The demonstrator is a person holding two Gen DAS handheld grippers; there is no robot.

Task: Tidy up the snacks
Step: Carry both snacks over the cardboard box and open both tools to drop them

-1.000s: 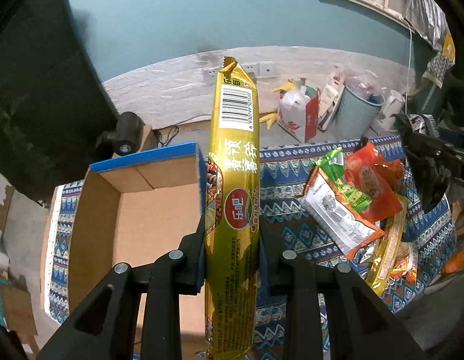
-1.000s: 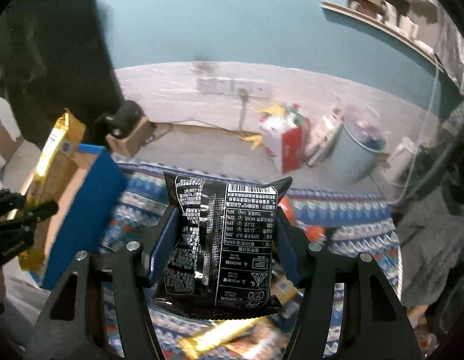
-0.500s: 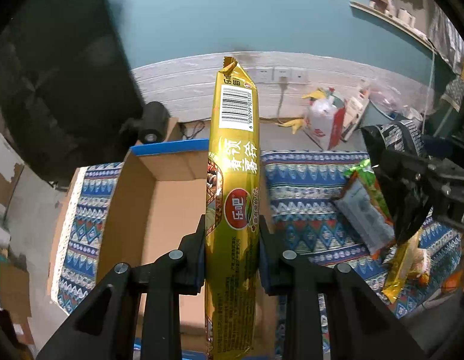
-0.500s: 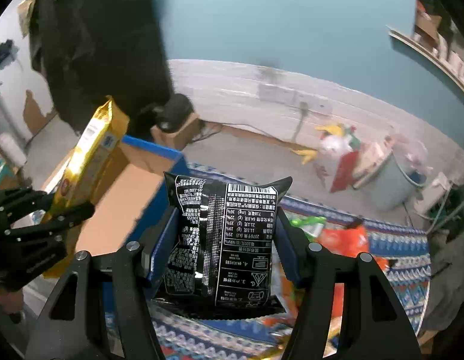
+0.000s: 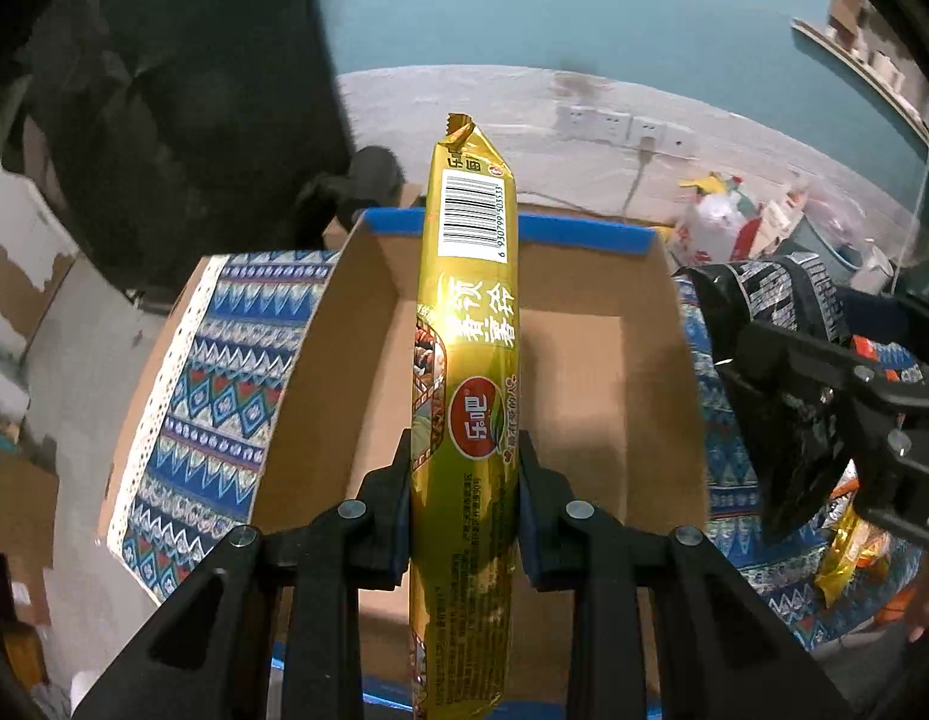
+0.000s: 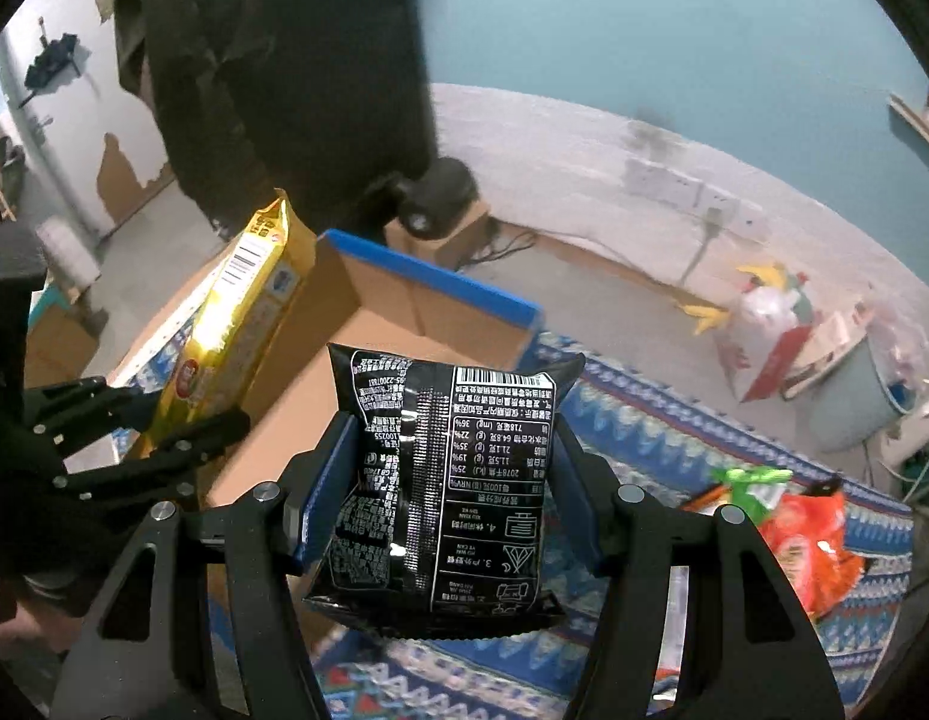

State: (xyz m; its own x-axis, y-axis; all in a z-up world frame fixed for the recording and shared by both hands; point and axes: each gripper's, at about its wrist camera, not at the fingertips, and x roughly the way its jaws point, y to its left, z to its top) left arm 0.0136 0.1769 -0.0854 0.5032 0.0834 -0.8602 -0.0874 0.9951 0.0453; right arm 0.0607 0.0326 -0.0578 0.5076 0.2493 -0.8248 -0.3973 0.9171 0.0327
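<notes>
While both packets are held above the cardboard box [image 5: 590, 372]:
Left gripper [image 5: 464, 516]: clamped tight on the long gold snack tube [image 5: 467, 360].
Right gripper [image 6: 446, 504]: half-spread, closed on the black snack packet [image 6: 446, 480].
Cloth at right: orange packet [image 6: 806, 534] lies there.

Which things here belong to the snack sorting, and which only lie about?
Belong to the job:
- gold packet
- black packet
- cardboard box
- orange packet
- green packet

Just lying about:
- grey bucket
- wall sockets
- patterned cloth
</notes>
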